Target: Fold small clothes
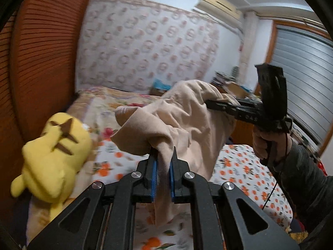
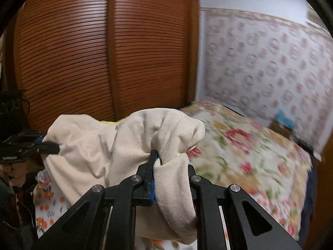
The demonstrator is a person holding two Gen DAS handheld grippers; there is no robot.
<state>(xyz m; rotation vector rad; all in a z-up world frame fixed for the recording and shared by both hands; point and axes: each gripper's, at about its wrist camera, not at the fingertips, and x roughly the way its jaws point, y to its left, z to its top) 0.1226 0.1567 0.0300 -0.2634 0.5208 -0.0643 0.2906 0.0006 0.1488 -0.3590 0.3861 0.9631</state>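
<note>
A soft, wrinkled beige garment (image 1: 183, 114) is held aloft, pinched at 12 o'clock by clenched left gripper (image 1: 163, 156) and right gripper (image 2: 155, 156).

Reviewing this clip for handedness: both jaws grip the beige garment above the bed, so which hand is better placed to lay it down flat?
Neither clearly. The left gripper and right gripper each pinch the beige garment, held clear of the bed.

The bed (image 1: 245, 166) carries everything here — a white sheet printed with oranges covers its near part. A floral quilt (image 2: 239, 152) in reds and yellows lies across the far end by the wall. A yellow plush toy (image 1: 54, 154) rests on the bed's edge, beside the wardrobe.
</note>
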